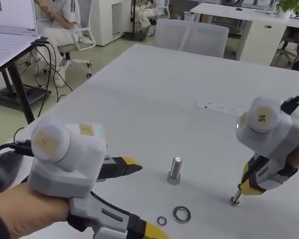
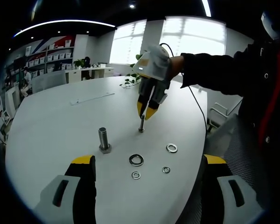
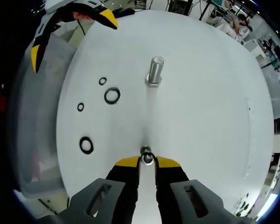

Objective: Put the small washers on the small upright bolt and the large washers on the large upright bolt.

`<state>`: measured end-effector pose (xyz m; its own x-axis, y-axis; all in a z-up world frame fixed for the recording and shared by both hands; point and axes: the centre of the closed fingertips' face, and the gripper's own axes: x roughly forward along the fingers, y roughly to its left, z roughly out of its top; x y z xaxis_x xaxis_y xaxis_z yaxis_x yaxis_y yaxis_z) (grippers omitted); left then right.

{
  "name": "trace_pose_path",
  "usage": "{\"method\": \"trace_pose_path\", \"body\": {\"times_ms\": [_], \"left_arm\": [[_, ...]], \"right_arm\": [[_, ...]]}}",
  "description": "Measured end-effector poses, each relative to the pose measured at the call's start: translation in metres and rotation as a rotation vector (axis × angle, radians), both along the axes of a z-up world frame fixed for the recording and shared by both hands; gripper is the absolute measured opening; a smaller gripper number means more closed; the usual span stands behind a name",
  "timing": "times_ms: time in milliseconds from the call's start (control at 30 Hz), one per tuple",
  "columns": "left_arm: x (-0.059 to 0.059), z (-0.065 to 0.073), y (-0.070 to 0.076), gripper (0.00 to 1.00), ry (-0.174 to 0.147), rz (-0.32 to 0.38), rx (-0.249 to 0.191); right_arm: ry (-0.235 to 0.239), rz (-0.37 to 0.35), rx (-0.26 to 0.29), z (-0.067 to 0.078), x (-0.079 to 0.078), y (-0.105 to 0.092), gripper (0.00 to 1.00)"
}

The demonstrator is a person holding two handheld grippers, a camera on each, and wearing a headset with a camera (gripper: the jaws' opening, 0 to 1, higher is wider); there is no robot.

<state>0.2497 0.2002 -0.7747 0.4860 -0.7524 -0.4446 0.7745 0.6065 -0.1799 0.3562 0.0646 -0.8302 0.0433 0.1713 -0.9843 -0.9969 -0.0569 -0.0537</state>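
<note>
Your right tool has its jaws almost together. Between the tips it grips a small washer, held flat just at the top of the small bolt. I cannot tell if the ring is already around the bolt tip or only touches it. This bolt stands upright on the worktop with its head down and its long axis vertical, and the threaded end points up into the tool tips.

Your left tool is wide open and holds nothing. It hovers over the near edge of the worktop, with the jaws pointing toward the bolts. In the left gripper view, four loose washers lie flat on the worktop between its jaws. A large washer lies near the large bolt, and another large one lies more toward your body. Two small washers are nearest to the tool, apart from each other.

The large bolt also stands upright, with its hexagonal head on the worktop and the threaded end up. It is well apart from the small bolt. Farther away, a white power strip lies flat on the worktop.
</note>
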Motion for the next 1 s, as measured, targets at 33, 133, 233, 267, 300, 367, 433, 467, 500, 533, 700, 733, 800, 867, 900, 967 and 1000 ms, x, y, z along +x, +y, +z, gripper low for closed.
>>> {"method": "trace_pose_path", "body": {"times_ms": [33,133,233,267,300,367,433,467,500,533,700,733,800,867,900,967,1000], "left_arm": [[0.0,0.0,0.0,0.94,0.0,0.001,-0.001],[-0.001,0.0,0.0,0.94,0.002,0.0,0.001],[-0.001,-0.001,0.0,0.94,0.004,0.0,0.002],[-0.001,-0.001,0.001,0.94,0.005,0.0,0.003],[-0.001,-0.001,0.001,0.94,0.005,0.001,0.002],[-0.001,-0.001,0.001,0.94,0.006,0.003,0.003],[-0.001,-0.001,0.002,0.94,0.008,0.004,0.001],[-0.002,-0.001,0.002,0.94,0.008,0.004,0.002],[-0.002,-0.002,0.003,0.94,0.009,0.004,0.004],[-0.002,-0.002,0.003,0.94,0.011,0.004,0.004],[-0.001,-0.003,0.004,0.94,0.014,0.007,0.003],[-0.001,-0.003,0.003,0.94,0.014,0.007,0.002],[-0.001,-0.003,0.003,0.94,0.016,0.006,0.002],[-0.001,-0.004,0.003,0.94,0.016,0.006,0.003],[-0.001,-0.004,0.003,0.94,0.018,0.007,0.002],[-0.001,-0.004,0.003,0.94,0.018,0.007,0.002],[-0.001,-0.004,0.002,0.94,0.018,0.007,0.002]], "right_arm": [[0.003,0.0,0.0,-0.002,-0.001,0.0,0.14],[0.009,-0.006,-0.004,-0.007,0.0,0.0,0.14],[0.02,-0.01,-0.007,-0.015,0.0,0.0,0.14],[0.026,-0.012,-0.008,-0.017,-0.001,0.0,0.14],[0.026,-0.011,-0.007,-0.019,0.0,0.001,0.14],[0.029,-0.013,-0.01,-0.024,0.001,0.001,0.14],[0.035,-0.014,-0.011,-0.028,0.0,0.002,0.14],[0.036,-0.015,-0.011,-0.029,0.0,0.002,0.14],[0.04,-0.016,-0.015,-0.031,0.0,0.002,0.14],[0.04,-0.014,-0.014,-0.032,0.0,0.002,0.14],[0.044,-0.014,-0.012,-0.035,0.001,0.002,0.14],[0.044,-0.013,-0.013,-0.035,0.001,0.002,0.14],[0.043,-0.013,-0.01,-0.036,0.001,0.002,0.14],[0.044,-0.011,-0.009,-0.036,0.0,0.002,0.14],[0.045,-0.01,-0.009,-0.037,0.0,0.002,0.14],[0.045,-0.01,-0.012,-0.038,0.0,0.001,0.14],[0.043,-0.007,-0.009,-0.037,0.001,0.002,0.14]]}}
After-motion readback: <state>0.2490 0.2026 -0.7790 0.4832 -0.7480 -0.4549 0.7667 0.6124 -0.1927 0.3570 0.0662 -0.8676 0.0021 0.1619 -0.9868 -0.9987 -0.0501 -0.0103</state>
